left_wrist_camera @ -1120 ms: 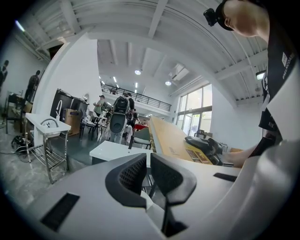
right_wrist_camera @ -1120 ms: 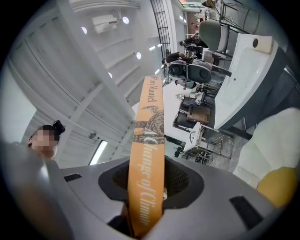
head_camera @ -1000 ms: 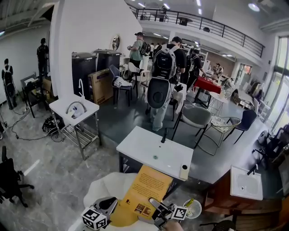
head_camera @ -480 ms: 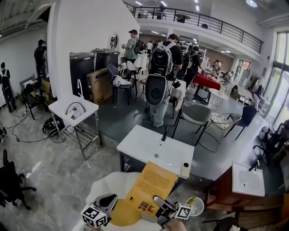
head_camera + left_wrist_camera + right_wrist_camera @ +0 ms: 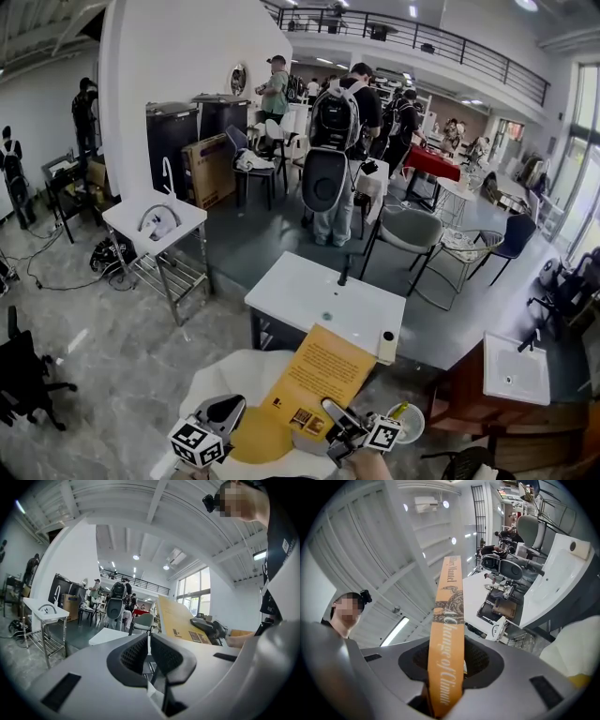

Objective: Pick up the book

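An orange paperback book point(image 5: 317, 377) stands tilted above a round white table point(image 5: 223, 382), with my right gripper point(image 5: 343, 429) shut on its lower edge. In the right gripper view the book's orange spine point(image 5: 449, 620) runs up between the jaws of the right gripper point(image 5: 450, 660), and both pads press on it. My left gripper point(image 5: 217, 420) hovers to the book's left, apart from it and holding nothing. In the left gripper view the left gripper point(image 5: 149, 648) has its pads almost together, and the book point(image 5: 180, 620) and the right gripper point(image 5: 208, 627) show off to the right.
A white sink unit point(image 5: 319, 309) stands just beyond the round table. Another sink on a metal stand point(image 5: 155, 223) is at the left, a wooden sink cabinet point(image 5: 511, 370) at the right. A small white bowl point(image 5: 408, 424) sits near my right gripper. People point(image 5: 337, 122) and chairs fill the back.
The right gripper has rolled slightly with the book still held in it. The left gripper has stayed where it was.
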The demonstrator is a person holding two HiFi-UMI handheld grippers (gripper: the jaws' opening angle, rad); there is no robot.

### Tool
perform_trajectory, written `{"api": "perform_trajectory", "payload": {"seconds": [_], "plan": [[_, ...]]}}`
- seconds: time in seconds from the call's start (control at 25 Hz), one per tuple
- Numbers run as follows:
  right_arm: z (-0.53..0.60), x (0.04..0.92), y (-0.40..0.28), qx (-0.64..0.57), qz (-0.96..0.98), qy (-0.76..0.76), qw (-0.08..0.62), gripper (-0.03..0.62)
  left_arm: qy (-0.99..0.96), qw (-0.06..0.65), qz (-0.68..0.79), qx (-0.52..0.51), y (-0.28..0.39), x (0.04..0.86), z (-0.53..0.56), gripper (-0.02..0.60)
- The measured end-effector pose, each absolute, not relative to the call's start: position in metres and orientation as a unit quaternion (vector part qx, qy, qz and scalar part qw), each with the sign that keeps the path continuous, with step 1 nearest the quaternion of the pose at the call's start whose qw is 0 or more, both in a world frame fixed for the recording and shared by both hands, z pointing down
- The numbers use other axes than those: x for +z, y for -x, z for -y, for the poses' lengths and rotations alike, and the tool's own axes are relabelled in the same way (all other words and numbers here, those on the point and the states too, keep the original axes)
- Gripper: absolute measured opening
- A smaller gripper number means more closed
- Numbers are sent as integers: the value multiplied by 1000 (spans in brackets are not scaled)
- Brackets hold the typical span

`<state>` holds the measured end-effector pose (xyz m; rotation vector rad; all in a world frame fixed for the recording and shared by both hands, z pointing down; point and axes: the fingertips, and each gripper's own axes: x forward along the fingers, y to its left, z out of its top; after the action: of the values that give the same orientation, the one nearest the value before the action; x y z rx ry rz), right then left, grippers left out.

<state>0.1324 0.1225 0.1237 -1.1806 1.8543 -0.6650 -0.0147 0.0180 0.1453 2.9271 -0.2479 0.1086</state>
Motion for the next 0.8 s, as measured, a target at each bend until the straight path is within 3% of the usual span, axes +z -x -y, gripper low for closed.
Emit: {"api": "perform_trajectory", "payload": {"seconds": [0.8], "plan": [[-121, 137, -114, -286, -734, 462, 408, 160, -989, 108, 91, 44, 25, 157, -29, 17]]}}
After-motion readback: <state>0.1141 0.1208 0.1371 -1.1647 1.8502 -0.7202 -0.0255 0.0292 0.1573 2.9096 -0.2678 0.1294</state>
